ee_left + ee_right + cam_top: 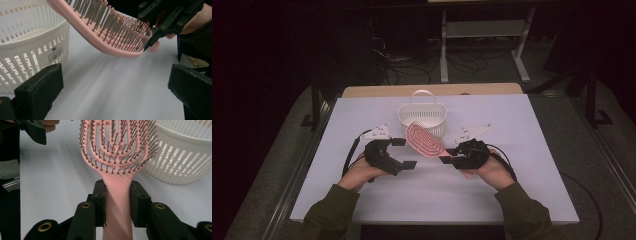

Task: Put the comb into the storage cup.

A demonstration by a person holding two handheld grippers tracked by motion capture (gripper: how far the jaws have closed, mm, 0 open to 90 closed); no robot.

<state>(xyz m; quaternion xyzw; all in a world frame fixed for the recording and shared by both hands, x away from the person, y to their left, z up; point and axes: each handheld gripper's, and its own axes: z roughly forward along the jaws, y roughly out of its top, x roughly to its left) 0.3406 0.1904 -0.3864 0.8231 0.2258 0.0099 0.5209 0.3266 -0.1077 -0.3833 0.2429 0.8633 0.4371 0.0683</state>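
High view. My right gripper (447, 159): right of centre on the white table (512, 190), jaws clamped on the handle of the pink hairbrush (424, 140). The brush slopes up and away to the left, its head lying just in front of the near side of the white basket (424, 116); whether the two touch I cannot tell. My left gripper (404, 153): left of centre, jaws spread wide with nothing between them, just left of the brush head. The basket stands far of both grippers, its handle upright.

Left gripper view. My two black jaws rise at the bottom corners, well apart, bare table (112, 87) between them. The hairbrush (110, 27) crosses the top, tilted, bristles facing up and away, its lower end held by my right gripper (150, 42) at the upper right. The basket (32, 47) stands at the left, near my left jaw.

Right gripper view. My jaws press on either side of the pink handle; the hairbrush (117, 157) rises straight ahead, bristles toward the camera. The basket (180, 160) sits to the right behind the brush head. One jaw of my left gripper (35, 131) shows at the top left.
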